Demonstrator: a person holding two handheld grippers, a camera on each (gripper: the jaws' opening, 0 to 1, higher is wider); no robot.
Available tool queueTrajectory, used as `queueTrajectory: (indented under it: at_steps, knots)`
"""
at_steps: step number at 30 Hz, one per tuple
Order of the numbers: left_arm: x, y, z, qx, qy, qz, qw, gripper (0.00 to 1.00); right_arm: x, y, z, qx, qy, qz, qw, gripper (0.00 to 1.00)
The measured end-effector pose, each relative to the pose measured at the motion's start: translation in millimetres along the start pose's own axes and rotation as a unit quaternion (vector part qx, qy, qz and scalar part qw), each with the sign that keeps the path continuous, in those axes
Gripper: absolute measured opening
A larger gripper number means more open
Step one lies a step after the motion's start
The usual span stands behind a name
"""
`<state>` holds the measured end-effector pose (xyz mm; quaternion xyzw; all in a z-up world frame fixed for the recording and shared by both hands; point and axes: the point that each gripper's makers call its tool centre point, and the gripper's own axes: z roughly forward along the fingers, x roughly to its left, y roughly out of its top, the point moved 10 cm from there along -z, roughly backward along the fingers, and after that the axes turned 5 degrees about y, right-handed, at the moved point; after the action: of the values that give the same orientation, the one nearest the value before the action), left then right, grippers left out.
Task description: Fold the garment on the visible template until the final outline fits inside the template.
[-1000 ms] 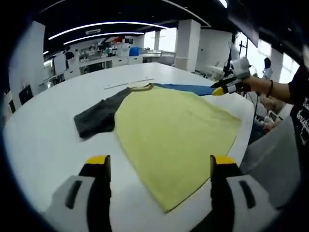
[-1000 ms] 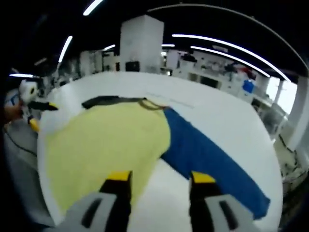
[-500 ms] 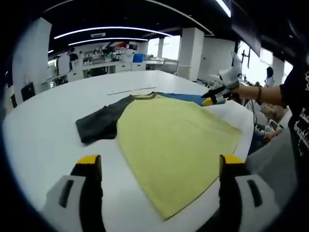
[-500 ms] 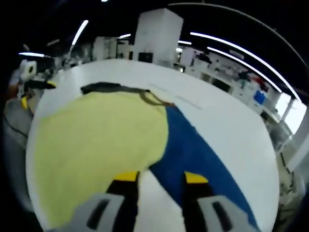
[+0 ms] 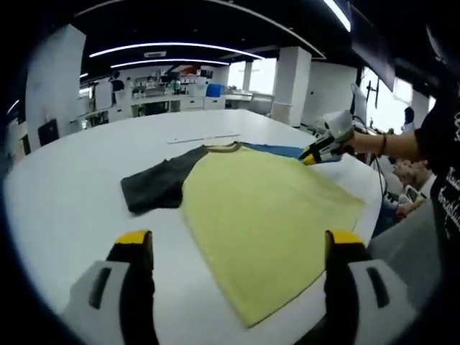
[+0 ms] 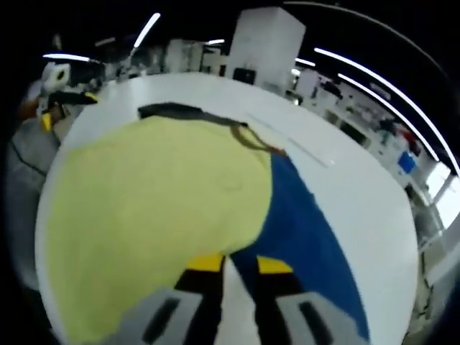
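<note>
Both views face the garment [image 5: 266,215] from opposite sides

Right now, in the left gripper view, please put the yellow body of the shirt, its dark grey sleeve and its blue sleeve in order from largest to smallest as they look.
1. Yellow body, clearly the largest.
2. Dark grey sleeve.
3. Blue sleeve, just a thin strip here; it lies farther away and mostly behind the yellow body, so its real size is unsure.

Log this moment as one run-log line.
garment: flat on white table, unfolded | blue sleeve: spread out | right gripper: jaws nearly closed at sleeve-body seam, grasp unclear | left gripper: open, above table
</note>
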<state>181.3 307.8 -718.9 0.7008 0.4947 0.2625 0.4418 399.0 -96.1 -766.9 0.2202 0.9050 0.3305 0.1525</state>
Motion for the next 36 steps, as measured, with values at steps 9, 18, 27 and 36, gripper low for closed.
queueTrajectory:
  at_steps: [9, 18, 27, 36]
  knots:
    - [-0.9, 0.4, -1, 0.001, 0.003, -0.001, 1.0000, 0.94, -3, -3.2, 7, 0.004, 0.006, 0.011, 0.9999, 0.01]
    - [0.1, 0.6, -2, 0.001, 0.007, 0.001, 1.0000, 0.92, -7, -3.1, -5, -0.005, -0.018, 0.031, 0.9993, 0.00]
    - [3.7, -4.5, -1, 0.014, 0.011, 0.002, 0.9998, 0.91, -14, 1.4, -16, -0.033, -0.058, 0.075, 0.9949, 0.00]
    - [8.0, -5.7, -1, 0.018, 0.011, 0.007, 0.9998, 0.92, -15, -6.6, -19, -0.018, -0.066, 0.122, 0.9902, 0.02]
